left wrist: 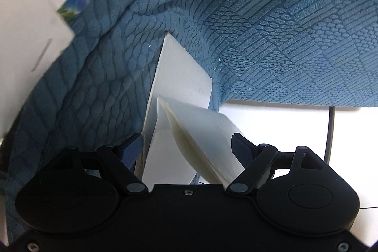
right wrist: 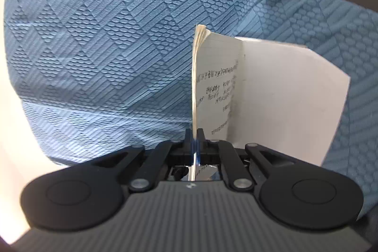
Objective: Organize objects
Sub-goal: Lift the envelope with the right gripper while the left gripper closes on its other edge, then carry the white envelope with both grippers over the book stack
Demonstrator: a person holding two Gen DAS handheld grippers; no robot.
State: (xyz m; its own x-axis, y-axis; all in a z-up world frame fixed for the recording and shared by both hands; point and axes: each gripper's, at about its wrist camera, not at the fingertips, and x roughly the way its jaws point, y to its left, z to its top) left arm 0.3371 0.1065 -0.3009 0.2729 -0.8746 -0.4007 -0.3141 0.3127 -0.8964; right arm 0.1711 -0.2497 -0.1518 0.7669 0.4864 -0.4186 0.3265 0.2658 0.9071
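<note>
A: Right gripper (right wrist: 194, 134) first. State?

B: Jaws pinched tight on the pages of a small book (right wrist: 213, 86), gripping at the bottom edge. Book stands upright, spread open: yellowed page block on edge to the left, printed page facing right, white cover (right wrist: 288, 98) swung out further right.

A: Clearance around it?

B: Blue textured blanket (right wrist: 99, 44) fills everything behind and to both sides. Cover's far edge overlaps the blanket in view; can't tell if they touch. Pale bare surface (right wrist: 14, 63) shows at the left margin only.

A: Left gripper (left wrist: 186, 143)?

B: Jaws wide, pads not pressing anything. A second white booklet (left wrist: 203, 134) sits between the fingers, fanned open, its page edge running toward the right finger (left wrist: 241, 145). Behind it a white cover sheet (left wrist: 182, 72) rises up, its top corner tucked into a blanket (left wrist: 259, 27) fold.

A: Room on that side?

B: Tight left, blanket bunches right up against the left finger (left wrist: 131, 148). Right is open white tabletop (left wrist: 271, 119) with a dark cable (left wrist: 330, 131) crossing it. Top left, a blurred white card or box (left wrist: 30, 15) with a colour-printed edge.

A: Pose?

B: Both tools angled somewhat downward toward the blanket.
</note>
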